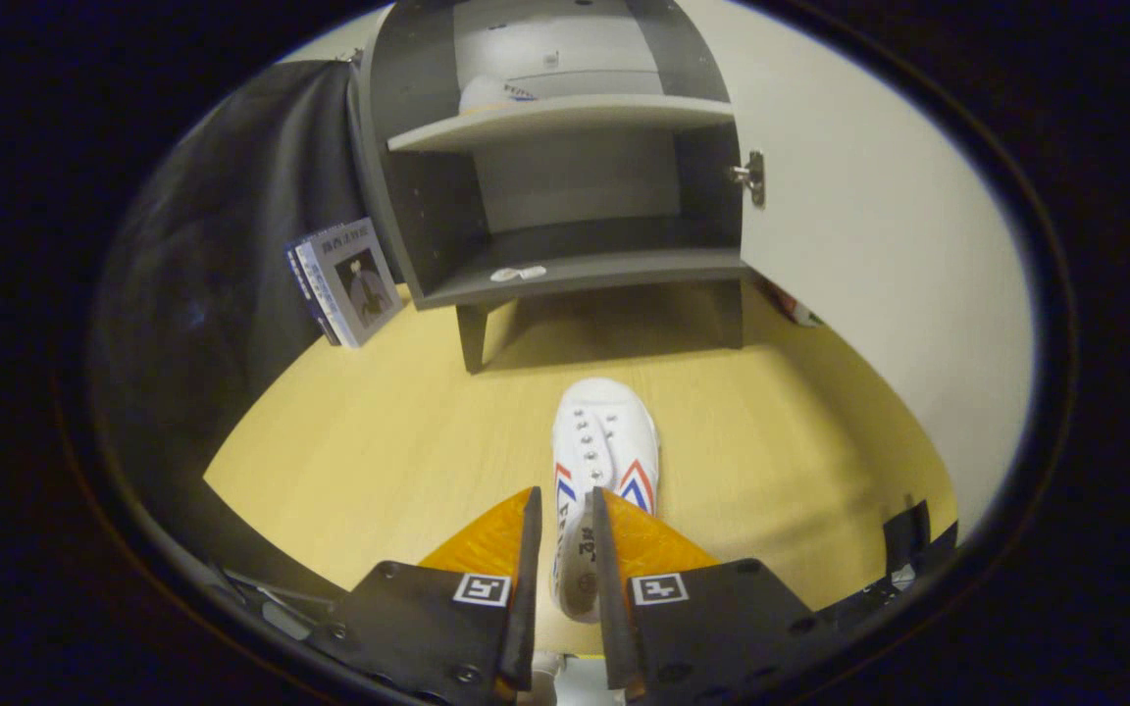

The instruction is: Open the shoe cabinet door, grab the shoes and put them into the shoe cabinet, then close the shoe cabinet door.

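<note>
A white canvas shoe (604, 431) with red and blue chevrons points toe-first toward the open grey shoe cabinet (565, 176). My gripper (563, 495) is shut on the shoe: both fingers pinch the left side of its collar near the heel. The cabinet stands beyond the shoe on short legs, and its white door (869, 235) is swung wide open on the right. On the upper shelf, at its left end, lies a second white shoe (491, 95). A small white object (518, 274) rests at the front of the lower shelf.
The cabinet and shoe are on a light wooden tabletop (379, 441). A book-like box (344, 279) leans against the dark cloth wall left of the cabinet. A metal hinge (749, 176) joins the door to the cabinet's right side.
</note>
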A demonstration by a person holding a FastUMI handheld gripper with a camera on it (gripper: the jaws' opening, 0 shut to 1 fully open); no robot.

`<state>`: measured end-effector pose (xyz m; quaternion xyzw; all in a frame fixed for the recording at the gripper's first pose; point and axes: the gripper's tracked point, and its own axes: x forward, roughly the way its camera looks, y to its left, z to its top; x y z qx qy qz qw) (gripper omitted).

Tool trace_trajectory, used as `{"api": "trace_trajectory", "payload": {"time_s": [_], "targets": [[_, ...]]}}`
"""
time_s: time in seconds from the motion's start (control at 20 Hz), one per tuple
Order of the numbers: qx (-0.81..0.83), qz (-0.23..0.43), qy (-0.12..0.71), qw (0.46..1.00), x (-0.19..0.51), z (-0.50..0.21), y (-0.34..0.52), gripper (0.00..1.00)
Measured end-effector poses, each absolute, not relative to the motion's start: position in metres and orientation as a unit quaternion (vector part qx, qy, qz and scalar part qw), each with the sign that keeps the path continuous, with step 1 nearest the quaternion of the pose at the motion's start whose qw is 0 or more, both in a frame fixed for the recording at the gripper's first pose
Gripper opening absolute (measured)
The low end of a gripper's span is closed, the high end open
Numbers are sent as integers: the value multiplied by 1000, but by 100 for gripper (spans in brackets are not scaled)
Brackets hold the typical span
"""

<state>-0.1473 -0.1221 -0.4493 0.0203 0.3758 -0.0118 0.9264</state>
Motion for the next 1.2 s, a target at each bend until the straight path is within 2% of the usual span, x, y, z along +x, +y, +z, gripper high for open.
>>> {"api": "trace_trajectory", "payload": {"time_s": [0.2, 0.75, 0.85, 0.9, 0.95, 1.2], "targets": [[23, -15, 408, 913, -146, -482, -123, 30], [14, 1, 422, 906, -124, -497, -117, 30], [15, 10, 425, 905, -121, -503, -116, 10], [10, 14, 428, 903, -123, -503, -113, 10], [1, 14, 430, 903, -125, -498, -114, 3], [13, 2, 396, 918, -112, -467, -116, 3]]}}
